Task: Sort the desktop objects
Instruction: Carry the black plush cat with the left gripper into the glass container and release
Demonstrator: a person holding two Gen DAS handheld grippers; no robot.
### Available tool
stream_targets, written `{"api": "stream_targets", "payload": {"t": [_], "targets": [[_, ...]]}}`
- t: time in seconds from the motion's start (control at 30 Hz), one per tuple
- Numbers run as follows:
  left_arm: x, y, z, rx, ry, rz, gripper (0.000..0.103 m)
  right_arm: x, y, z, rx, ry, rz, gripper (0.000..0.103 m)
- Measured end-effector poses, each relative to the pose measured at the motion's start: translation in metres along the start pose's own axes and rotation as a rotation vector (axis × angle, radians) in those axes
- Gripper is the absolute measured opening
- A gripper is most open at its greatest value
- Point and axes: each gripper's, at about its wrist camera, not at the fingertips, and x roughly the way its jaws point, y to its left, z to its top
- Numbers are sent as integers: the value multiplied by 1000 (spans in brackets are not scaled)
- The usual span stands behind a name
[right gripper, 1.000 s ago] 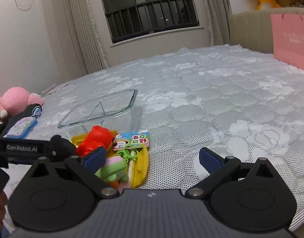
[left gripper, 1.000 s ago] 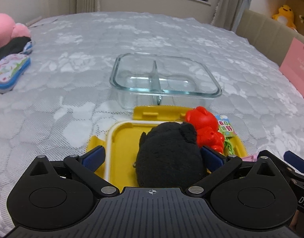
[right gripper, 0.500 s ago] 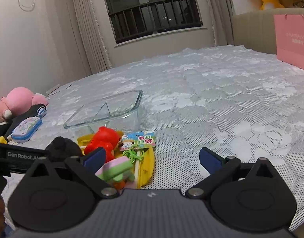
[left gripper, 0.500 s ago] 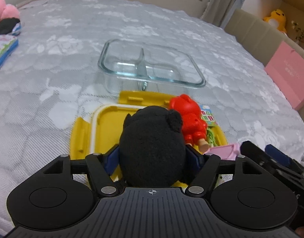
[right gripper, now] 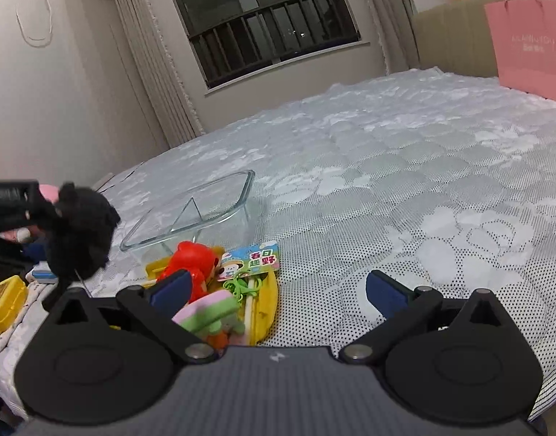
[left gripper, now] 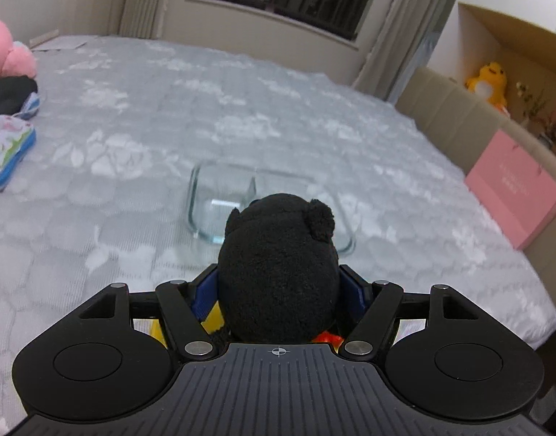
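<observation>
My left gripper [left gripper: 278,287] has closed on the black plush [left gripper: 278,272] and lifted it. A second ago the jaws were wide and the plush sat low on the yellow lid [right gripper: 267,301]. Half a second ago they were squeezing it there. Now it hangs in the air, and from the right camera I can see it up off the bed [right gripper: 386,181], left of the glass box [right gripper: 190,214]. I think that means the grab worked and the plush is on its way to be sorted.

In the left camera the plush fills the space between my two blue fingers [left gripper: 205,292], one on each side, pressed into its soft sides. The glass box [left gripper: 212,203] is straight ahead, past the plush's head, with a wall down its middle. Both halves look empty. The plush is near it but not over it. I guess it goes in there, but I cannot tell which half.

Further right, my right gripper [right gripper: 278,287] is wide and holds nothing. It has hardly moved. It waits low by the lid, where the red toy [right gripper: 194,265], the card [right gripper: 256,261] and the pink and green toy [right gripper: 212,309] lie, and the red toy is just past its left finger
</observation>
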Motion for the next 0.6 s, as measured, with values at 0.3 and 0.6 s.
{"api": "stream_targets", "payload": {"t": [0.3,0.6], "targets": [[-5,-8,10,38,-63,70,74,6,-10,-1,54,28,25,103],[-6,-11,23,50,-77,49,74,10,-10,-8,68,45,37,103]]}}
